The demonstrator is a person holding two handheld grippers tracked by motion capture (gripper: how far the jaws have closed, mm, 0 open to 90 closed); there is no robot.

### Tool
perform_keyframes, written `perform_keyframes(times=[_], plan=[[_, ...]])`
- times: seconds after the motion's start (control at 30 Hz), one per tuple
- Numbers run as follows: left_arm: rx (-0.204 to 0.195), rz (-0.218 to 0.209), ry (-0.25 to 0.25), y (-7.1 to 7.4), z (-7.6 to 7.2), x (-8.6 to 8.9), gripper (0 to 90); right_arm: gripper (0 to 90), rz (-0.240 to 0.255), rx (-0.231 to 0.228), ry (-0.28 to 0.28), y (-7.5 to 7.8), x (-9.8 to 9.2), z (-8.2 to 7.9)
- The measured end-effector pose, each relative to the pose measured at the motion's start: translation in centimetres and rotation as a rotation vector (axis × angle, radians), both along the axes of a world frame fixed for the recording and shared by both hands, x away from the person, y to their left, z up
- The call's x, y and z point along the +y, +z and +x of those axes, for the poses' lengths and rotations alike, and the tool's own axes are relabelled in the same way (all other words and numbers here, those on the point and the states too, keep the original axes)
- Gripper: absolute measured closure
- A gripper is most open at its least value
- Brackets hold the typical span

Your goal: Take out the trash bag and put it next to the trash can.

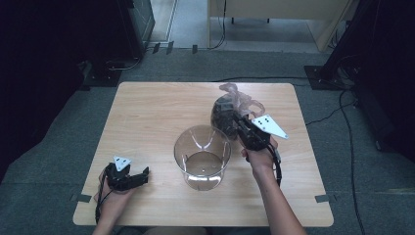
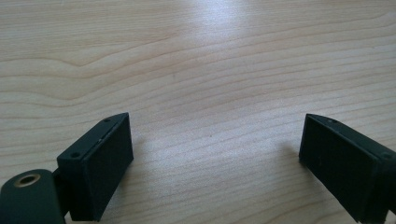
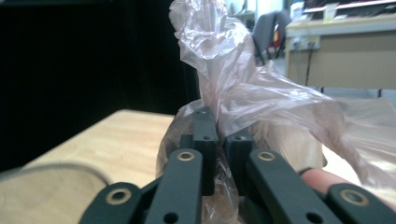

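Observation:
A thin pinkish plastic bag (image 1: pixel 230 105) with dark contents stands on the wooden table (image 1: pixel 147 107) right of centre. My right gripper (image 1: pixel 240 121) is shut on the bag's plastic; in the right gripper view the jaws pinch a fold of the bag (image 3: pixel 243 88), whose twisted top rises above them. A clear round container (image 1: pixel 202 155) stands just in front of the bag, left of the right hand. My left gripper (image 1: pixel 133 177) rests low at the front left of the table, open. Between its wide-apart jaws, the left gripper view has bare wood (image 2: pixel 210 93).
The table stands on grey carpet. Cables (image 1: pixel 342 112) trail on the floor to the right, and dark equipment (image 1: pixel 132 19) stands beyond the far left corner. A light wooden desk (image 1: pixel 274 10) is at the back.

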State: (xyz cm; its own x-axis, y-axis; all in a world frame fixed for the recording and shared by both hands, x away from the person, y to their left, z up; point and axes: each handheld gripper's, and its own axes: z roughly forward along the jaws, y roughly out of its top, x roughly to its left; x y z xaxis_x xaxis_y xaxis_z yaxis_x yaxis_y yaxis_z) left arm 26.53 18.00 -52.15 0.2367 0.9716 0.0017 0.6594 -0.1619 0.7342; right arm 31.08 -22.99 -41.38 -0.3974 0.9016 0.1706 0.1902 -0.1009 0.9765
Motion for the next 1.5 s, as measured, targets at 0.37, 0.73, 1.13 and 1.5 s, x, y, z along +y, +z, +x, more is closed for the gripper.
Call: perform_keyframes(times=[0.37,0.73,1.13,1.5], plan=[[0.0,0.001,-0.001,0.0,0.0,0.0,9.2,61.4,0.015,0.086,0.036,-2.6,-1.0,-0.1],[0.0,0.001,-0.001,0.0,0.0,0.0,9.2,14.1,-0.131,0.126,-0.01,-3.2,-1.6,-1.4],[0.0,0.001,-0.001,0.0,0.0,0.0,9.2,1.4,-0.162,0.186,-0.013,-4.7,-3.1,-2.6],[0.0,0.001,-0.001,0.0,0.0,0.0,9.2,0.0,-0.208,0.22,0.018,-5.7,-4.1,-3.9]])
